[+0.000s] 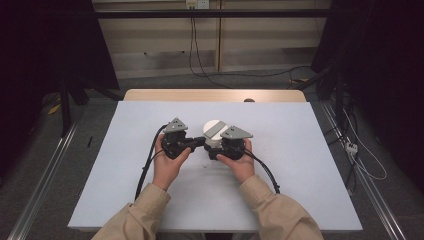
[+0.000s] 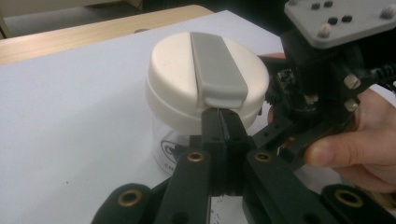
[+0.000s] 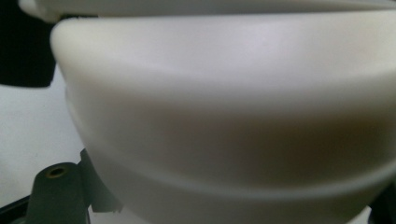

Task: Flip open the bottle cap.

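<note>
Two grippers met at the jar (image 1: 214, 134) near table (image 1: 300, 165) centre. Right gripper (image 1: 220, 148), at its 5 o'clock, looked clamped on the glass body to steady it. Left gripper (image 2: 219, 122), at 9 o'clock, had jaws pinched together, tips against the grey latch (image 2: 217, 67), probably to lift it.

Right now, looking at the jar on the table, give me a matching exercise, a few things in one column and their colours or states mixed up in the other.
Things:
1. lid
2. strip across the lid
3. jar body
4. left gripper

Colours or states:
A. clear, with a dark printed mark
B. fingers shut together, tips at the lid's edge
C. cream white
D. grey

Pairs: 1-C, 2-D, 3-A, 4-B
</note>
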Available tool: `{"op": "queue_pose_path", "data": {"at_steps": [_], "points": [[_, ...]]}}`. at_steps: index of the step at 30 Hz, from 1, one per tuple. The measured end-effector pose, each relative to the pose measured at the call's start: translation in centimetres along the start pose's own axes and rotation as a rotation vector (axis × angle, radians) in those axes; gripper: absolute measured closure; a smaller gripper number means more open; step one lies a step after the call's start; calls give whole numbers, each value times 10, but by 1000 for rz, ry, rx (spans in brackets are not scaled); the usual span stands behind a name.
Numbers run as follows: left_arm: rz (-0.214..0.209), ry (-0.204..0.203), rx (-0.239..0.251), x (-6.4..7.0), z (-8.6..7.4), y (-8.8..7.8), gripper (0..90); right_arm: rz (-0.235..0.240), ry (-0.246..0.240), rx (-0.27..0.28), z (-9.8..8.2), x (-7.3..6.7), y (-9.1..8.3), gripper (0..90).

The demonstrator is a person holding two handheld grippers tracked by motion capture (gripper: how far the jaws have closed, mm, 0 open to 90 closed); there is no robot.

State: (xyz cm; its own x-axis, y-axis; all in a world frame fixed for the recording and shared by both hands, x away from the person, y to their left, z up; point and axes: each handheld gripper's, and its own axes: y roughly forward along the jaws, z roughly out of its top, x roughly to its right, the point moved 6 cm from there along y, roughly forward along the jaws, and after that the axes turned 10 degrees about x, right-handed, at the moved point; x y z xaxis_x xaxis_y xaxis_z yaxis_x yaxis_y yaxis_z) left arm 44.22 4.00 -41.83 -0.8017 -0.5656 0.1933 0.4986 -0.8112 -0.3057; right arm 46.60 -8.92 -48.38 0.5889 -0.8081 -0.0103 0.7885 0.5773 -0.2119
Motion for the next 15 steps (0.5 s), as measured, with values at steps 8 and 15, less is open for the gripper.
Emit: {"op": "queue_pose_path", "data": {"at_steps": [8, 15], "points": [[8, 9, 19, 1, 11, 1, 900, 0, -1, -2, 0, 0, 0, 185], [13, 6, 23, 0, 14, 2, 900, 0, 0, -4, 0, 0, 0, 185]]}}
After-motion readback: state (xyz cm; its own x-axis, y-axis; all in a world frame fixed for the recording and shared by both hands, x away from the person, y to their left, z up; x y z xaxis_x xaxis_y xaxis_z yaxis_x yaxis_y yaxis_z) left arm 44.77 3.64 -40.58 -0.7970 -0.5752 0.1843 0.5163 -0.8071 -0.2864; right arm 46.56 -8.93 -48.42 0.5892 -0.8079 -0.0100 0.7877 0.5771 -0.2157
